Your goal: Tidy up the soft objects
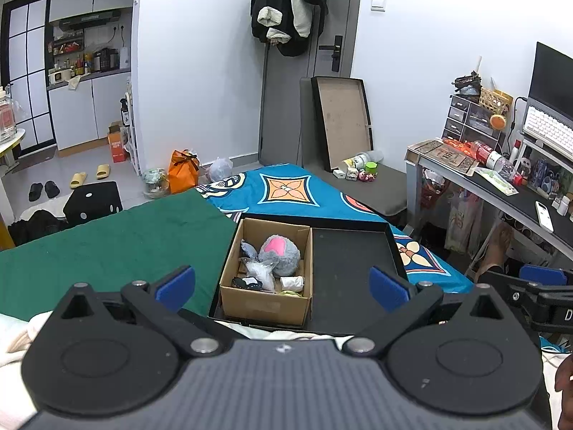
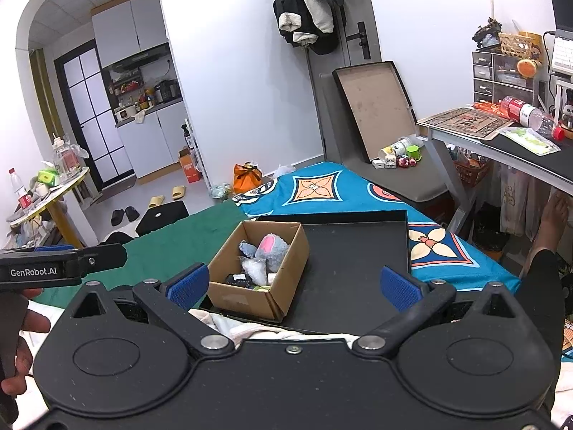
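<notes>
Left wrist view: left gripper spread wide, empty, hovering short of the cardboard box.
Box: soft items, grey plush among them, sit inside, at the black tray's left end.
Right gripper: wide apart, empty.
Advice: approach from above, pinch the plush's bulk.
Unclear: small items under the plush.
</notes>
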`<state>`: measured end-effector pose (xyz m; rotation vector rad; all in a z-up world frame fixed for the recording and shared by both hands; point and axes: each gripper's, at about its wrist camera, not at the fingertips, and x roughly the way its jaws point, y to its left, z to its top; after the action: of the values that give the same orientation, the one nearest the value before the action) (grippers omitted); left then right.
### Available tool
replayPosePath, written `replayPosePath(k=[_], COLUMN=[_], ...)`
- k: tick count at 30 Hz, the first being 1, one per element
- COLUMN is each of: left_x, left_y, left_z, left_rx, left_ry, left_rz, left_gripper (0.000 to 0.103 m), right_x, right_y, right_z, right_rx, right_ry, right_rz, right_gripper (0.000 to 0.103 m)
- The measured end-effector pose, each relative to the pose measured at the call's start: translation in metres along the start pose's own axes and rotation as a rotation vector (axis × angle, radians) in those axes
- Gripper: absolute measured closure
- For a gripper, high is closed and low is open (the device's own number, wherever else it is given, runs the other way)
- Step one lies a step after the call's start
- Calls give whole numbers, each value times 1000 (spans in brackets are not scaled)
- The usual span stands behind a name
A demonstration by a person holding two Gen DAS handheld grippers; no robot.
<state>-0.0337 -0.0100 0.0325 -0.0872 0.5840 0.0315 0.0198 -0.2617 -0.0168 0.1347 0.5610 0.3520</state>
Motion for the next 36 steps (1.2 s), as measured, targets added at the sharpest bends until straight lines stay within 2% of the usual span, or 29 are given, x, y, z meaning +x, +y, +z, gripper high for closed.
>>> replayPosePath(k=[36], left_x=[1], left_y=[-3], left_z=[-4], left_rx=[4], left_ry=[5], left_rz=[4], left_gripper=[1], right_x=[3], right_y=[2], right_z=[-2], right_rx=[-11], right_ry=[14], right_rz=[-2], right_gripper=[0])
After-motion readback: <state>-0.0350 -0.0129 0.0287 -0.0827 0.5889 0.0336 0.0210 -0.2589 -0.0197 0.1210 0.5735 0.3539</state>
